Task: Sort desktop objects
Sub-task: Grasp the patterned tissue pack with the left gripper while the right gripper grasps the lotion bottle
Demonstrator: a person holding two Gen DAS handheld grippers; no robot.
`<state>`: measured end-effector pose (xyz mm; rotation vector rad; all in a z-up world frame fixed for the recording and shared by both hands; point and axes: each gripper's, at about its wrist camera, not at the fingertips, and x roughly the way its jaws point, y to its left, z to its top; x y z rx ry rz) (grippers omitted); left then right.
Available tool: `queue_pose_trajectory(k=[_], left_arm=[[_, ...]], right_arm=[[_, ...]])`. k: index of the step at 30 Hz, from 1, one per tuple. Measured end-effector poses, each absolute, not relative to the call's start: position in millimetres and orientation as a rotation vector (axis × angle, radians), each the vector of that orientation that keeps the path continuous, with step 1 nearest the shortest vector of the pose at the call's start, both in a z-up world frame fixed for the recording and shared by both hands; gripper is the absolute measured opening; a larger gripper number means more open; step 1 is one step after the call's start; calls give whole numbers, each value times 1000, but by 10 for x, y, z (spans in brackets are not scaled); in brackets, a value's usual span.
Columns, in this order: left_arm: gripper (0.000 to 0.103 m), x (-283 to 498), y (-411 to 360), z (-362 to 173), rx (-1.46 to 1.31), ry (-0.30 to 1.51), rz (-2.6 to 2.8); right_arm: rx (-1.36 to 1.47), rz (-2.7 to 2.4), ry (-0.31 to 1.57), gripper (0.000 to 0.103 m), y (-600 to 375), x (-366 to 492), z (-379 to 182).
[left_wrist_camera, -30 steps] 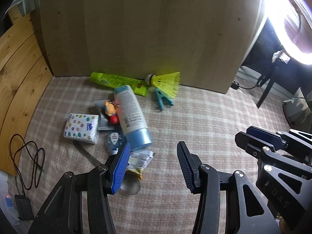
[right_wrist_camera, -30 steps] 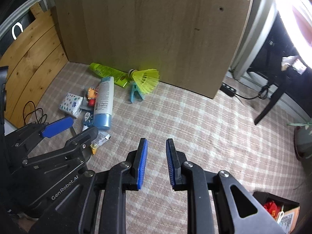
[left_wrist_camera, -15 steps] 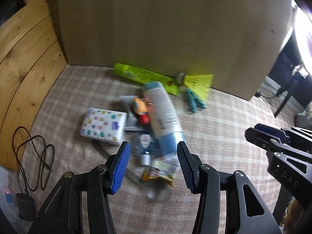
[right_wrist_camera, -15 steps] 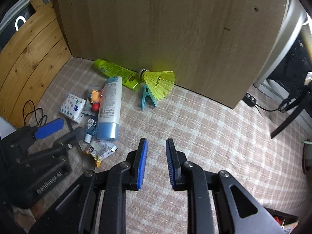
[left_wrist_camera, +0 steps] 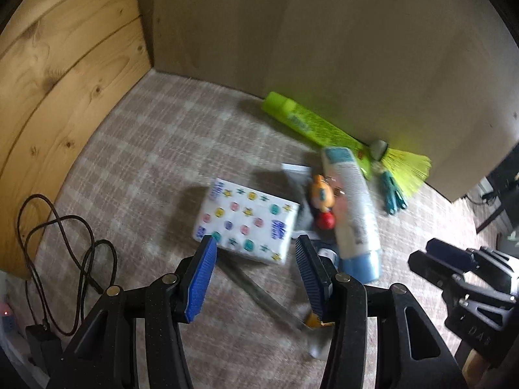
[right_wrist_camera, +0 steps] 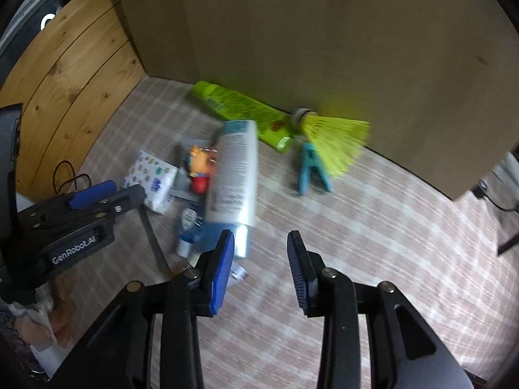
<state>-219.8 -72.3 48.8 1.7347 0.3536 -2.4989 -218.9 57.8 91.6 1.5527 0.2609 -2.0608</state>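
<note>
Both claws stand with their blue pads spread and nothing between them. Left claw [left_wrist_camera: 254, 261] hovers over the near edge of the tissue pack [left_wrist_camera: 245, 219], a white packet with coloured dots lying flat on the checked cloth [left_wrist_camera: 155, 149]. Right claw [right_wrist_camera: 259, 259] hangs above bare cloth just right of the bottle [right_wrist_camera: 234, 175], whose blue cap end points toward it.

All of the clutter sits in one loose heap near the brown board [left_wrist_camera: 324, 48]. Between pack and bottle lies a small toy figure [left_wrist_camera: 321, 199] (orange head, red base), touching the bottle's side. A green tube [left_wrist_camera: 311, 126] lies along the foot of the board, and a yellow shuttlecock [right_wrist_camera: 334, 136] rests at its end, with a teal peg [right_wrist_camera: 311, 168] just beside the skirt. A small blue-and-white item [right_wrist_camera: 188, 227], too blurred to name, lies near the bottle's cap. A metal spoon [left_wrist_camera: 266, 295] runs out from under the pack toward the left claw. Off to the left, a black cable [left_wrist_camera: 65, 253] coils on the cloth by the wooden wall [left_wrist_camera: 65, 64].
</note>
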Motion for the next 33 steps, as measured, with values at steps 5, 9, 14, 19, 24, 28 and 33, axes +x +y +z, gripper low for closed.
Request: queue_pose_trajectory(k=[5,9,14,19,24,28,33], left_arm=[[49,-2316,-891,385,1763,400,-2447],[49,-2373,-956,307,1788,453,-2407],[54,-2450,-1022,217,1806,538,-2363],[57,-2577,-985,192,1818,530,-2365],[61,-2627,-888,194,1861,442,-2388],[68,-2564,-795,228,1883,336,-2423],[75,-2518,-623,203,1921,182,-2451]], right_arm=[[1599,-2022,303,36,305,-2293,744],[1620,-2013,324,37,175,-2340,646],[1639,-1999,333,41,55,-2359,552],[1661,-1987,305,41,68,-2409,495],[1695,-1976,324,41,141,-2438,431],[1715,-1968,307,42,201,-2464,402],[1718,-1950,358,43,150,-2439,368]])
